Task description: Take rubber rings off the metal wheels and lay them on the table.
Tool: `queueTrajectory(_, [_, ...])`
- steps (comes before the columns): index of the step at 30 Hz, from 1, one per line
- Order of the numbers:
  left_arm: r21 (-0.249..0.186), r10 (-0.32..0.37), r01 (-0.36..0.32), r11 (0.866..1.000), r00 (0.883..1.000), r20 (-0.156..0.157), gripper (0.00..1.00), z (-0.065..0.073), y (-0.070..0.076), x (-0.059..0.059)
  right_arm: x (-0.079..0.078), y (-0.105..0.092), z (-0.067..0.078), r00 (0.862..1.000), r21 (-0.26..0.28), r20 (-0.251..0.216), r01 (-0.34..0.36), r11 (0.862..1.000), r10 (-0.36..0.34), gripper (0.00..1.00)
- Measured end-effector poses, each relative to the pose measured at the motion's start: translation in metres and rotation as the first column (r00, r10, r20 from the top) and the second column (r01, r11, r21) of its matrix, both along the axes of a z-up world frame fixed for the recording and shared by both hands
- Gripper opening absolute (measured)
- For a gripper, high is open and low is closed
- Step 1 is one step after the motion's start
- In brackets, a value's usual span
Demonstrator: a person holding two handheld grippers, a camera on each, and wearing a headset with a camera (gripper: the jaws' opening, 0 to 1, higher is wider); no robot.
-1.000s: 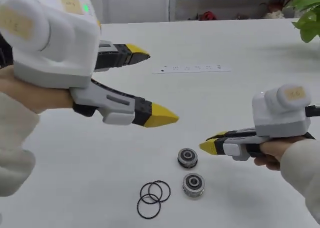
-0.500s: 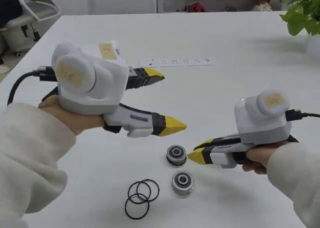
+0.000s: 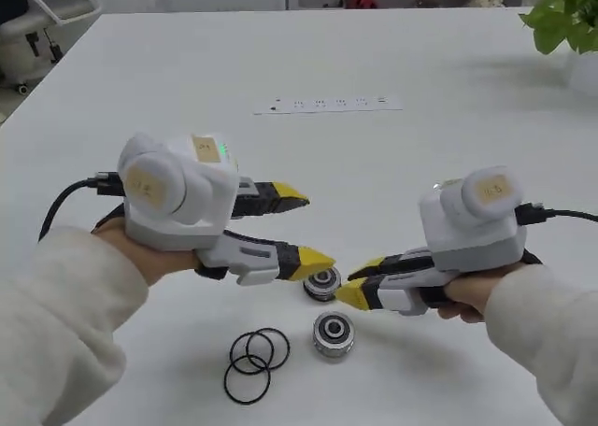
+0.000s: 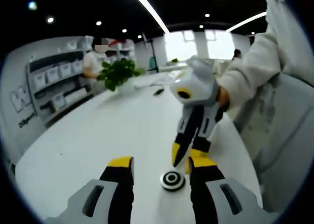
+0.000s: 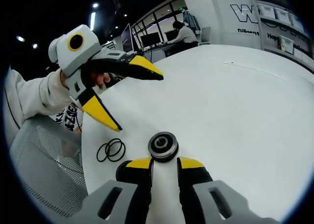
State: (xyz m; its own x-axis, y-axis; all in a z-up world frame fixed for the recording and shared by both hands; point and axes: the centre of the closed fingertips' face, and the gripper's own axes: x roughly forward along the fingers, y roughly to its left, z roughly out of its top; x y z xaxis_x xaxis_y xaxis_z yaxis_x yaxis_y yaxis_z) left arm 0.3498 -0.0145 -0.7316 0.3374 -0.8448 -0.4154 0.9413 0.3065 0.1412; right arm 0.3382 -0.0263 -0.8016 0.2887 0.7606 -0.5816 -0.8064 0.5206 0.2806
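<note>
White surface (image 3: 448,118), broad and mostly bare. A power strip (image 3: 327,103) lies well off and a leafy plant (image 3: 561,20) sits at the far right corner.

- Both tongs close in on one wheel from opposite sides. I read this as a brace-and-peel setup, with one tool steadying the hub and the other picking at the band.
- The left tongs (image 3: 316,230) are spread wide and hold nothing. The lower jaw tip is just beside the far wheel (image 3: 322,283).
- The right tongs (image 3: 360,281) are only partly open, with a narrow gap between the jaws and nothing gripped. In the right gripper view the wheel sits just ahead of the tips, apparently untouched.
- The far wheel lies flat, with a dark band around its rim and a metal hub with a bearing at the centre. Its rubber ring is probably on.
- The near wheel (image 3: 334,335) also lies flat, just beside the other and closer to the person. Its rim looks silvery, grooved and bare.
- Three loose rubber rings (image 3: 252,362), thin black hoops, overlap on the surface to the left of the near wheel, apparently laid aside clear of the work.
</note>
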Motion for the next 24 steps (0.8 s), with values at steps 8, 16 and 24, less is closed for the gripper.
queueTrajectory(8, [0.013,0.005,-0.004,1.000,0.999,-0.040,0.34,-0.024,-0.002,0.004,0.001,0.001,-0.002,1.000,-0.001,0.016,0.004,1.000,-0.004,0.18])
queueTrajectory(16, [0.049,-0.028,0.032,0.998,0.997,-0.074,0.25,-0.048,-0.008,-0.004,0.000,0.004,-0.005,1.000,0.005,0.020,-0.001,1.000,0.001,0.20])
queueTrajectory(24, [0.061,0.007,-0.001,0.998,0.994,-0.109,0.19,-0.059,-0.005,0.000,-0.002,0.008,-0.007,0.999,-0.001,0.041,-0.018,1.000,0.018,0.19])
